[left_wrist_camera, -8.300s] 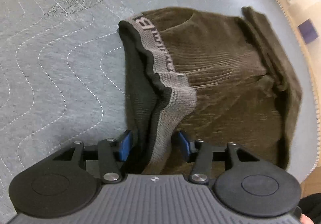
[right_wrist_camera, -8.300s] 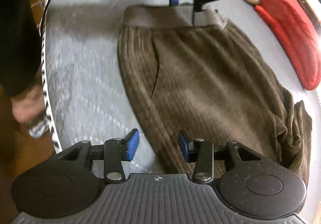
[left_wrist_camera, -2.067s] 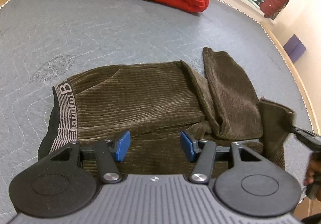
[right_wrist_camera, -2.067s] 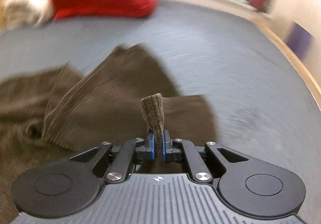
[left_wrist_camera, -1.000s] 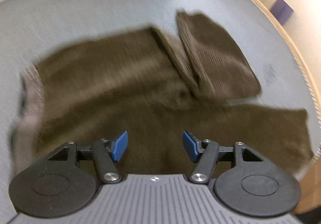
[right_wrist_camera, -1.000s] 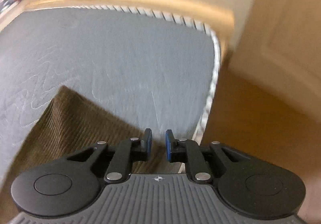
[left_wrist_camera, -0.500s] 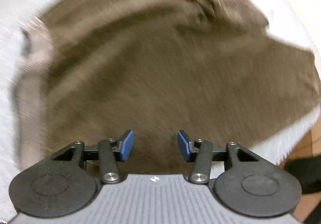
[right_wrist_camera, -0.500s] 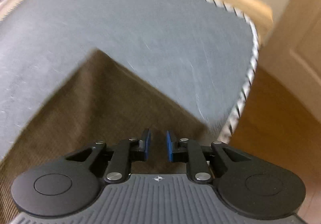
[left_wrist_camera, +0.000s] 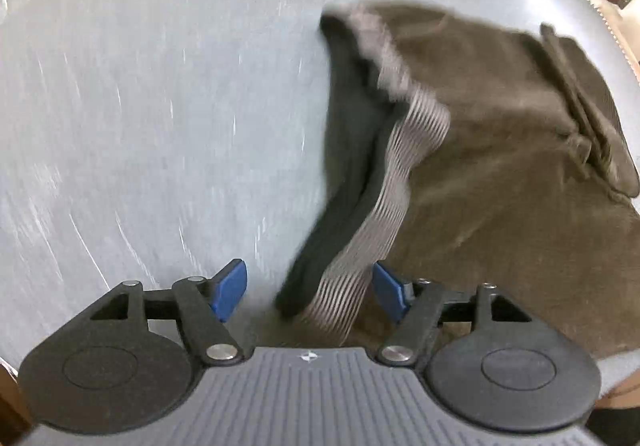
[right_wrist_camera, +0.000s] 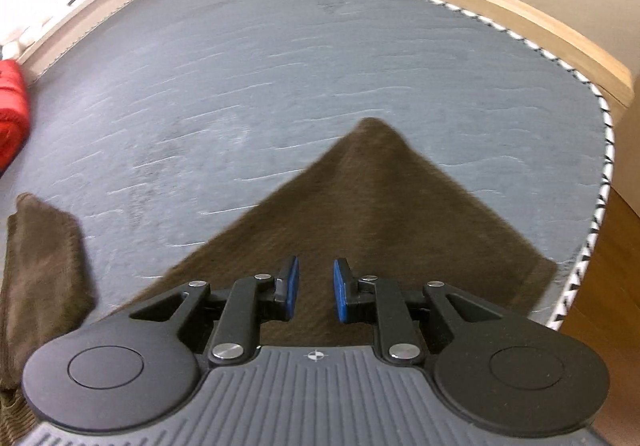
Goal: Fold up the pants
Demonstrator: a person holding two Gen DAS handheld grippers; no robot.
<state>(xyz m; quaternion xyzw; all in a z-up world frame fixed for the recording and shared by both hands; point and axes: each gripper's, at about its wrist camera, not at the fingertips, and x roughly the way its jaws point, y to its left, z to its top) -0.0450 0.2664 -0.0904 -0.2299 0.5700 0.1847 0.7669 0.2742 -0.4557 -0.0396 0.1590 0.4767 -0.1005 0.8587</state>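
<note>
No legible text is showing in either view; any lettering on the grey ribbed elastic waistband (left_wrist_camera: 404, 170) of the brown corduroy pants (left_wrist_camera: 500, 150) is blurring beyond reading.

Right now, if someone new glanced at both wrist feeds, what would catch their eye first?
The brown corduroy pants spread on the grey quilted mattress, with the grey ribbed waistband running down between the wide-open left tongs. In the right wrist view, a pant leg points like a triangle toward the mattress corner, with the right tongs open above it.
</note>
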